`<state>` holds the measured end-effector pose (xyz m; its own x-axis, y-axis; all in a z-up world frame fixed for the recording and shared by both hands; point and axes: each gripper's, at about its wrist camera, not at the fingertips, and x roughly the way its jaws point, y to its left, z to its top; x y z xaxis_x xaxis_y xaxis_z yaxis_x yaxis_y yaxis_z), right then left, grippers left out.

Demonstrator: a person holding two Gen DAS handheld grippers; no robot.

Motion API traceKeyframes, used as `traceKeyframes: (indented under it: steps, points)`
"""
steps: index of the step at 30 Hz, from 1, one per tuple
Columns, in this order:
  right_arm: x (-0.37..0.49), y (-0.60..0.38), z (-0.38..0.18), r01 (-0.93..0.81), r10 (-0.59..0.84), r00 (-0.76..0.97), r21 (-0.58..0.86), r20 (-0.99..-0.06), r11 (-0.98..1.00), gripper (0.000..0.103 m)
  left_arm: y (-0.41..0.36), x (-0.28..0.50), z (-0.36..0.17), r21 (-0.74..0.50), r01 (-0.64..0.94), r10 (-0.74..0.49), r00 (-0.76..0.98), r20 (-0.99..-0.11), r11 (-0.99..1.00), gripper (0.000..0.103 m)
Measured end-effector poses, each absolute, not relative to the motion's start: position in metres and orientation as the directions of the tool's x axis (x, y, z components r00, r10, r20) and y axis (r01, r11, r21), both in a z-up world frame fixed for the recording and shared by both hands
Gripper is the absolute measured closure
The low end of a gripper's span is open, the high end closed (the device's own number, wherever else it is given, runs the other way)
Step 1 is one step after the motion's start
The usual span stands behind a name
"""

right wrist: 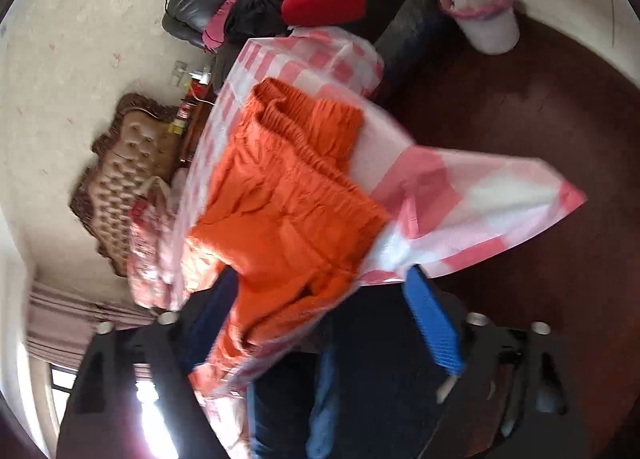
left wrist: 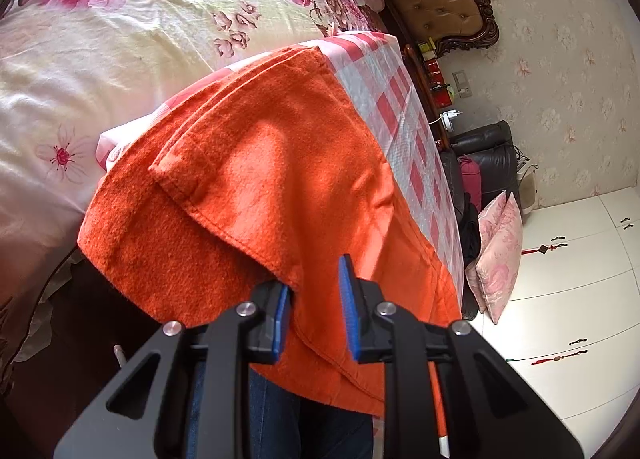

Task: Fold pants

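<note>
Left wrist view: the left gripper (left wrist: 316, 313) points down at the orange pants (left wrist: 256, 187) filling mid-frame on a checked cloth (left wrist: 394, 99); its jaws stand slightly apart around a hem, pads not pressing. Right wrist view: the right gripper (right wrist: 320, 319), blurred, gapes wide around the pants' lower edge. Upper right, a bin (right wrist: 486, 15) holds white litter.

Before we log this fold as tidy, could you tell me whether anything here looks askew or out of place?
Yes. The orange fleece pants overhang the near edge of the pink-and-white checked tablecloth, a hem flap drooping between the left gripper jaws. In the right wrist view, one tablecloth corner juts out crookedly.
</note>
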<state>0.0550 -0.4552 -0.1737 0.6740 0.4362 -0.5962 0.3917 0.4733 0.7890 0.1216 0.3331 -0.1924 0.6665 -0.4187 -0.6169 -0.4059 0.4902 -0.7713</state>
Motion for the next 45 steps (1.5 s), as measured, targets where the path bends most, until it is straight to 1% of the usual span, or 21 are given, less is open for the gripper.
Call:
traceKeyframes:
  steps: [2,3,4,5,10,12,14,15,16,17,19,20,22,25,27,30,33,36,38,41,45]
  points:
    - [0.062,-0.455,-0.174,0.396,0.413,0.680,0.778,-0.606,0.488,0.034,0.333,0.123,-0.192,-0.769,-0.404,-0.422,0.663,-0.619,0.495,0.086]
    - [0.065,-0.455,-0.175,0.407,0.405,0.676,0.770,-0.616,0.491,0.043,0.333,0.124,-0.192,-0.763,-0.408,-0.418,0.657,-0.627,0.502,0.089]
    - [0.067,-0.454,-0.174,0.424,0.392,0.676,0.764,-0.624,0.486,0.068,0.333,0.124,-0.192,-0.758,-0.412,-0.416,0.653,-0.633,0.506,0.099]
    - [0.070,-0.453,-0.168,0.423,0.378,0.682,0.760,-0.626,0.494,0.083,0.334,0.125,-0.192,-0.752,-0.418,-0.413,0.649,-0.639,0.509,0.101]
    - [0.106,-0.450,-0.105,0.351,0.323,0.688,0.688,-0.650,0.635,0.084,0.341,0.141,-0.158,-0.748,-0.385,-0.415,0.652,-0.635,0.541,0.101]
    - [0.140,-0.451,-0.081,0.319,0.351,0.672,0.683,-0.652,0.658,0.084,0.345,0.170,-0.134,-0.752,-0.396,-0.447,0.623,-0.641,0.526,0.102]
    - [0.184,-0.459,-0.053,0.311,0.344,0.671,0.670,-0.657,0.674,0.084,0.348,0.193,-0.108,-0.772,-0.371,-0.480,0.621,-0.620,0.517,0.102]
    - [0.195,-0.462,-0.040,0.293,0.351,0.688,0.685,-0.636,0.667,0.085,0.351,0.203,-0.087,-0.774,-0.353,-0.471,0.637,-0.610,0.525,0.102]
    - [0.205,-0.465,-0.023,0.254,0.367,0.717,0.713,-0.592,0.654,0.085,0.352,0.206,-0.071,-0.775,-0.338,-0.456,0.656,-0.601,0.534,0.102]
    - [0.211,-0.465,0.001,0.200,0.360,0.755,0.715,-0.548,0.670,0.085,0.354,0.203,-0.046,-0.782,-0.293,-0.436,0.698,-0.568,0.550,0.102]
    - [0.210,-0.468,0.014,0.171,0.331,0.783,0.694,-0.527,0.699,0.085,0.355,0.187,-0.030,-0.797,-0.259,-0.434,0.726,-0.533,0.546,0.102]
    - [0.208,-0.471,0.008,0.186,0.332,0.776,0.697,-0.536,0.692,0.085,0.353,0.181,-0.032,-0.805,-0.258,-0.451,0.718,-0.530,0.535,0.102]
    - [0.202,-0.473,-0.026,0.251,0.329,0.727,0.679,-0.603,0.689,0.085,0.346,0.161,-0.052,-0.801,-0.273,-0.472,0.689,-0.549,0.533,0.102]
    - [0.182,-0.475,-0.079,0.309,0.320,0.655,0.630,-0.684,0.713,0.085,0.336,0.127,-0.109,-0.769,-0.326,-0.478,0.632,-0.610,0.550,0.102]
    - [0.172,-0.483,-0.114,0.358,0.308,0.602,0.595,-0.736,0.720,0.085,0.340,0.112,-0.148,-0.776,-0.379,-0.509,0.595,-0.622,0.505,0.102]
    - [0.156,-0.488,-0.146,0.371,0.304,0.562,0.563,-0.769,0.738,0.085,0.340,0.100,-0.180,-0.777,-0.402,-0.529,0.573,-0.626,0.484,0.102]
    - [0.158,-0.483,-0.147,0.355,0.283,0.552,0.528,-0.784,0.771,0.085,0.342,0.099,-0.188,-0.781,-0.409,-0.533,0.573,-0.623,0.473,0.102]
    - [0.156,-0.477,-0.127,0.336,0.253,0.580,0.511,-0.774,0.791,0.085,0.343,0.099,-0.174,-0.792,-0.382,-0.528,0.597,-0.605,0.476,0.102]
    - [0.151,-0.473,-0.121,0.321,0.237,0.589,0.493,-0.773,0.808,0.085,0.340,0.099,-0.169,-0.785,-0.371,-0.517,0.600,-0.611,0.496,0.102]
    - [0.152,-0.472,-0.132,0.343,0.214,0.550,0.451,-0.808,0.824,0.085,0.342,0.100,-0.181,-0.777,-0.412,-0.527,0.574,-0.626,0.476,0.102]
    - [0.143,-0.469,-0.127,0.343,0.179,0.568,0.429,-0.803,0.836,0.085,0.340,0.094,-0.179,-0.787,-0.406,-0.527,0.588,-0.614,0.464,0.102]
